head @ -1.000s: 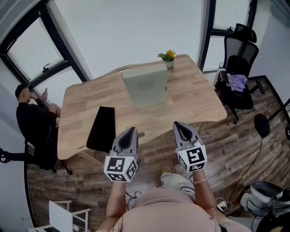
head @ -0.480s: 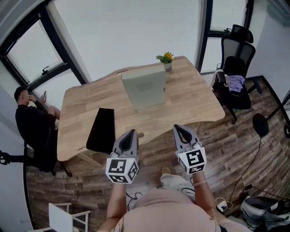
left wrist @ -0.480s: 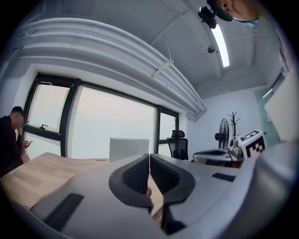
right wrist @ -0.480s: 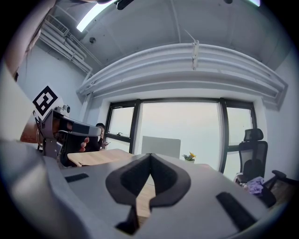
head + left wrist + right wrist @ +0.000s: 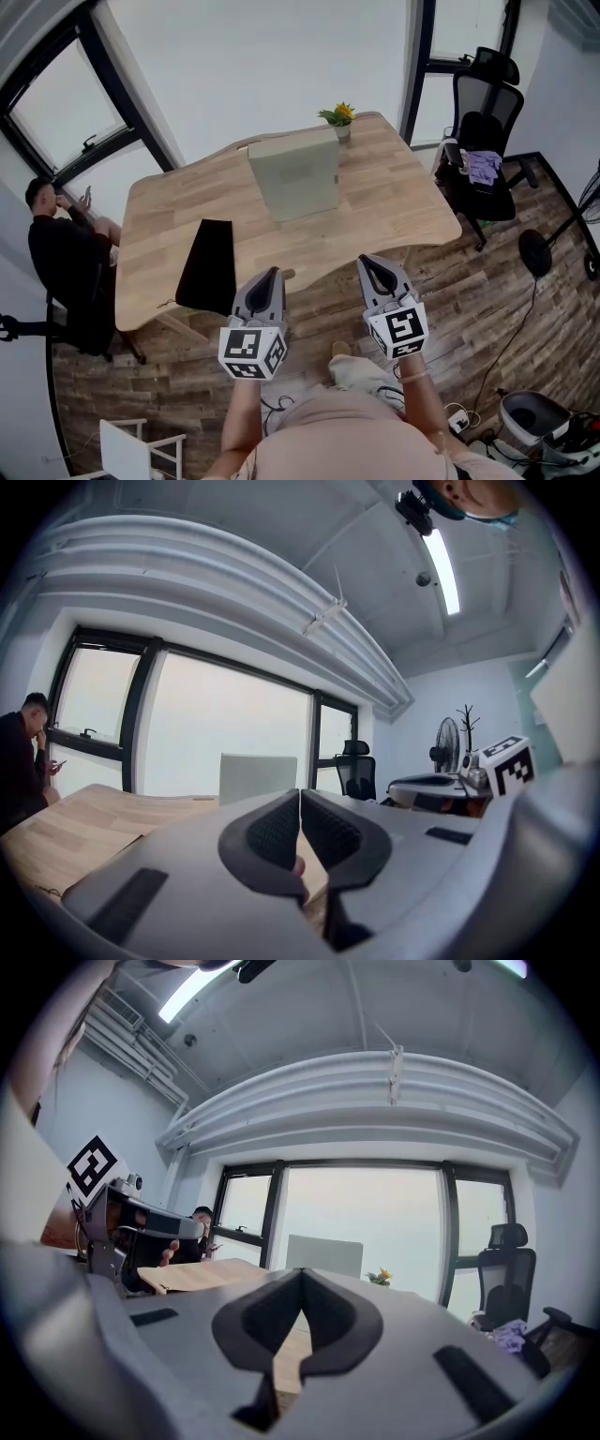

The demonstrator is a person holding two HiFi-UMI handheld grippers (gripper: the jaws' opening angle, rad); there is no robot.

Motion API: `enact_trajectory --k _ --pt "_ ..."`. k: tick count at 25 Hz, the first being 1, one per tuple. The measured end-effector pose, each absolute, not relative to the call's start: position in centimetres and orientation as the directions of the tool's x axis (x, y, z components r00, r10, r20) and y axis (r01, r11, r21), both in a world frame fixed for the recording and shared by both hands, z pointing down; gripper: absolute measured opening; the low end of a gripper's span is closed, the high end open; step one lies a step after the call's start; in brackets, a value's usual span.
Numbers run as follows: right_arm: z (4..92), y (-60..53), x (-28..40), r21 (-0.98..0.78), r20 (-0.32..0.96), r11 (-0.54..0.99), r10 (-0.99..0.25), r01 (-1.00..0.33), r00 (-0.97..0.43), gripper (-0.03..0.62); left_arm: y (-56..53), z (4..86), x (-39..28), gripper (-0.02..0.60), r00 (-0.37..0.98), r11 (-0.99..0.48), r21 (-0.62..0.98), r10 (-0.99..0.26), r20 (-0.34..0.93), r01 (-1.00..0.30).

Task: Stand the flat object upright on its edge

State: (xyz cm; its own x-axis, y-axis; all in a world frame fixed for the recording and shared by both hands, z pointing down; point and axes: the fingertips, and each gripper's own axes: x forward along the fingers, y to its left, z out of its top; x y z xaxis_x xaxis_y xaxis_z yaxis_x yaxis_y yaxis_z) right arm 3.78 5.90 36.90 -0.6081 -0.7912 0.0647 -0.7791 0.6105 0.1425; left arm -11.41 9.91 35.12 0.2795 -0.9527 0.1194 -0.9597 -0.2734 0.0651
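Observation:
A pale grey-green flat board (image 5: 293, 175) stands upright at the back of the wooden table (image 5: 394, 206); it also shows in the left gripper view (image 5: 257, 778) and the right gripper view (image 5: 323, 1256). A black flat object (image 5: 208, 265) lies flat near the table's front left edge. My left gripper (image 5: 271, 274) (image 5: 300, 794) and right gripper (image 5: 367, 262) (image 5: 301, 1274) hover side by side just short of the table's near edge, over the floor. Both are shut with nothing between the jaws, and both are apart from either flat object.
A small potted yellow flower (image 5: 340, 116) sits behind the board at the table's far edge. A person in black (image 5: 66, 253) sits at the table's left end. A black office chair (image 5: 483, 131) with cloth on it stands to the right. Wood-plank floor lies below.
The head view has drifted slightly, so the table sits a little further left in the picture. Both grippers stay where they were, still shut.

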Motion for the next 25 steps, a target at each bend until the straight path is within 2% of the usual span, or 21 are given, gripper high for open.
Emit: enact_trajectory --k 25 --pt "36.5 9.8 4.0 0.183 0.066 0.613 -0.788 -0.769 -0.612 0.0 13.8 35.5 -11.3 0.014 0.273 -0.268 0.06 -0.954 0.125 -0.962"
